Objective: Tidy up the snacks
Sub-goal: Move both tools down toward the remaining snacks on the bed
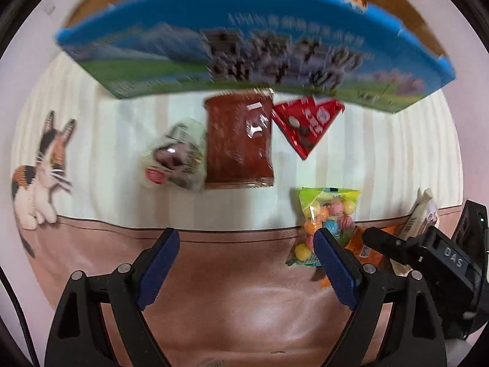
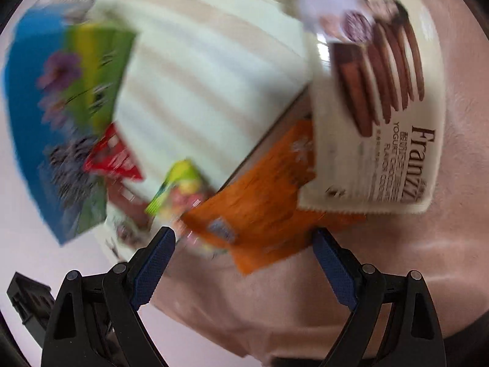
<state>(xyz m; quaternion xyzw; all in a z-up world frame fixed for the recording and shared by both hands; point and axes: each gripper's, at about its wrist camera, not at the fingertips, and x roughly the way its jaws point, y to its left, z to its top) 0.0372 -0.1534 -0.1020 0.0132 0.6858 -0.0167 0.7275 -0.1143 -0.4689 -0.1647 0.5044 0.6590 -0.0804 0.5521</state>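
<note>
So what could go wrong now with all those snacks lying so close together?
The right gripper, open, points at the orange packet, which lies partly under the cookie pack; grabbing it might drag both. The candy bag overlaps that pile too, so it could get nudged. Both views are blurred by motion, so aiming may be off.

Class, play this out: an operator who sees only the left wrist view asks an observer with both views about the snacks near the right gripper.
Operator: I see only an edge of a cream packet at far right. What is it?
Observer: A Franzzi cookie packet, printed with chocolate sandwich cookies.
Operator: What is the orange thing beside the candy bag?
Observer: An orange snack packet; the cookie packet overlaps its far corner.
Operator: Is the right gripper holding anything?
Observer: No. The right gripper is open, with the orange packet's near corner between its fingers.
</note>
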